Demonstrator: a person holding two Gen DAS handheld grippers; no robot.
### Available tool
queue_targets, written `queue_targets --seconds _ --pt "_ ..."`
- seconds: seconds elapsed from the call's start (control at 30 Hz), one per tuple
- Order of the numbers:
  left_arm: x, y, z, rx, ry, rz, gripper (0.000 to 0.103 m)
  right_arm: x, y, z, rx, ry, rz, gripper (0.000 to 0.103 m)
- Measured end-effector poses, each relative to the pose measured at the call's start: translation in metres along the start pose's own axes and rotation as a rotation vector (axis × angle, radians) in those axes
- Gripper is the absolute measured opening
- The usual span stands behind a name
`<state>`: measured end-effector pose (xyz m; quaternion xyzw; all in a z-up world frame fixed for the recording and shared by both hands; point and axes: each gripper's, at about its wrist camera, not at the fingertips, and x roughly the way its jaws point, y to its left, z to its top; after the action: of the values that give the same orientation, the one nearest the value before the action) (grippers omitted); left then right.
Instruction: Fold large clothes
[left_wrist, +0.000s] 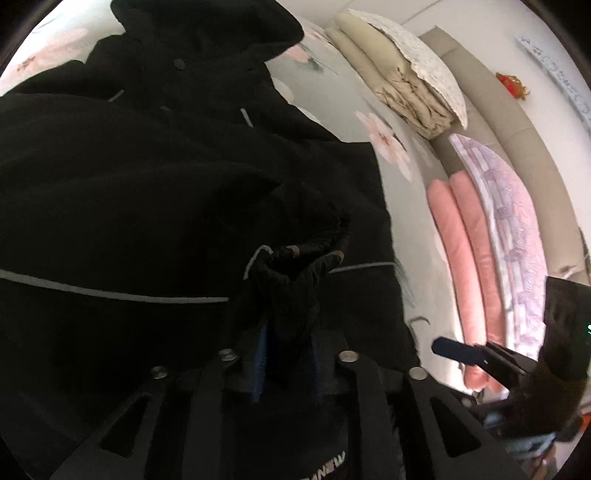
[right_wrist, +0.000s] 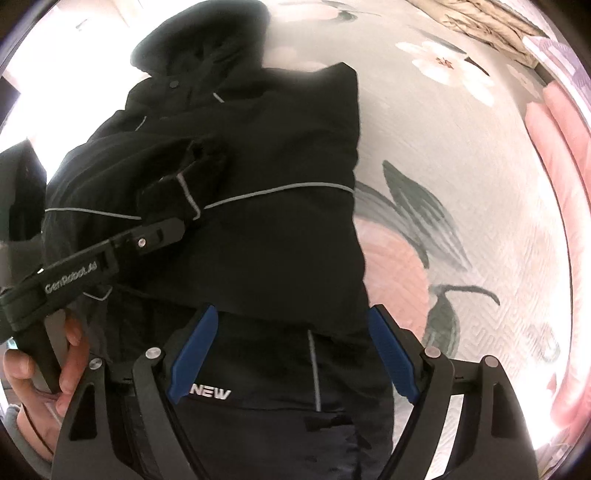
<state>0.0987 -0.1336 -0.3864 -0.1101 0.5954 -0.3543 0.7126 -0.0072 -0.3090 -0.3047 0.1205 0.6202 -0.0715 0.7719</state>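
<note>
Lengthwise, the black jacket (right_wrist: 266, 177) lay flat on the floral bedspread (right_wrist: 461, 229), hood at the far end. The left gripper (left_wrist: 286, 332) pinched its cuff (left_wrist: 295, 258); the right gripper (right_wrist: 291, 354) hovered wide apart over the hem.

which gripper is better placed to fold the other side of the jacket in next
Right. The right gripper hangs open over the jacket at its unfolded edge, while the left gripper has the sleeve cuff between its fingers.

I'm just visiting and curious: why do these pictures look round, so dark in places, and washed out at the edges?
Both views: a fisheye lens bends everything into a circle. Left wrist: the black jacket swallows detail. Right wrist: bright glare whitens the upper left; the bedspread looks slightly smeared.
</note>
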Motion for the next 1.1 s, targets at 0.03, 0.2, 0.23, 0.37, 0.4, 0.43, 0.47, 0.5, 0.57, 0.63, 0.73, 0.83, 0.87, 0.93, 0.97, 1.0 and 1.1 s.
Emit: queue_targets --seconds 0.03,0.2,0.23,0.37,0.4,0.43,0.47,0.5,0.57,0.63,0.73,0.83,0.87,0.93,0.97,1.0,1.1 --pt "-0.002 0.001 0.002 -0.020 0.024 -0.037 0.041 -0.001 -0.003 0.000 0.004 -0.001 0.002 0.085" --pt "-0.028 -0.005 -0.005 -0.056 0.056 -0.160 0.059 -0.017 -0.010 0.010 0.031 -0.040 0.031 0.085" --pt "-0.038 -0.002 -0.007 -0.050 0.048 -0.148 0.059 -0.022 -0.010 0.014 0.035 -0.052 0.044 0.085" --pt "-0.076 0.009 -0.022 -0.087 0.002 -0.117 0.059 -0.025 0.000 0.028 0.046 -0.060 0.120 0.085" --pt "-0.086 0.014 -0.026 -0.096 -0.012 -0.107 0.059 -0.022 0.004 0.031 0.044 -0.057 0.136 0.085" --pt "-0.096 0.020 -0.030 -0.101 -0.030 -0.084 0.059 -0.017 0.010 0.035 0.041 -0.055 0.153 0.085" --pt "-0.104 0.024 -0.034 -0.101 -0.048 -0.053 0.059 -0.010 0.016 0.039 0.040 -0.052 0.179 0.085" --pt "-0.113 0.029 -0.036 -0.097 -0.068 -0.013 0.059 -0.002 0.022 0.043 0.045 -0.043 0.203 0.085" --pt "-0.129 0.037 -0.041 -0.085 -0.099 0.060 0.059 0.015 0.031 0.050 0.068 -0.022 0.244 0.083" --pt "-0.141 0.047 -0.045 -0.097 -0.117 0.092 0.059 0.035 0.034 0.055 0.113 0.011 0.278 0.076" --pt "-0.160 0.067 -0.045 -0.144 -0.153 0.136 0.059 0.055 0.037 0.060 0.155 0.065 0.370 0.031" --pt "-0.177 0.077 -0.038 -0.140 -0.204 0.235 0.059 0.041 0.049 0.061 0.110 0.025 0.315 0.022" --pt "-0.183 0.079 -0.033 -0.129 -0.221 0.274 0.059 0.029 0.052 0.062 0.079 -0.006 0.279 0.021" --pt "-0.190 0.080 -0.022 -0.102 -0.237 0.332 0.059 0.004 0.052 0.063 0.042 -0.071 0.211 0.018" --pt "-0.191 0.081 -0.015 -0.091 -0.242 0.357 0.059 -0.010 0.049 0.064 0.026 -0.111 0.168 0.018" --pt "-0.189 0.082 -0.008 -0.081 -0.240 0.367 0.059 -0.024 0.043 0.065 0.020 -0.149 0.120 0.018" --pt "-0.169 0.093 0.007 -0.060 -0.192 0.385 0.059 -0.041 0.020 0.068 0.043 -0.190 0.032 0.018"
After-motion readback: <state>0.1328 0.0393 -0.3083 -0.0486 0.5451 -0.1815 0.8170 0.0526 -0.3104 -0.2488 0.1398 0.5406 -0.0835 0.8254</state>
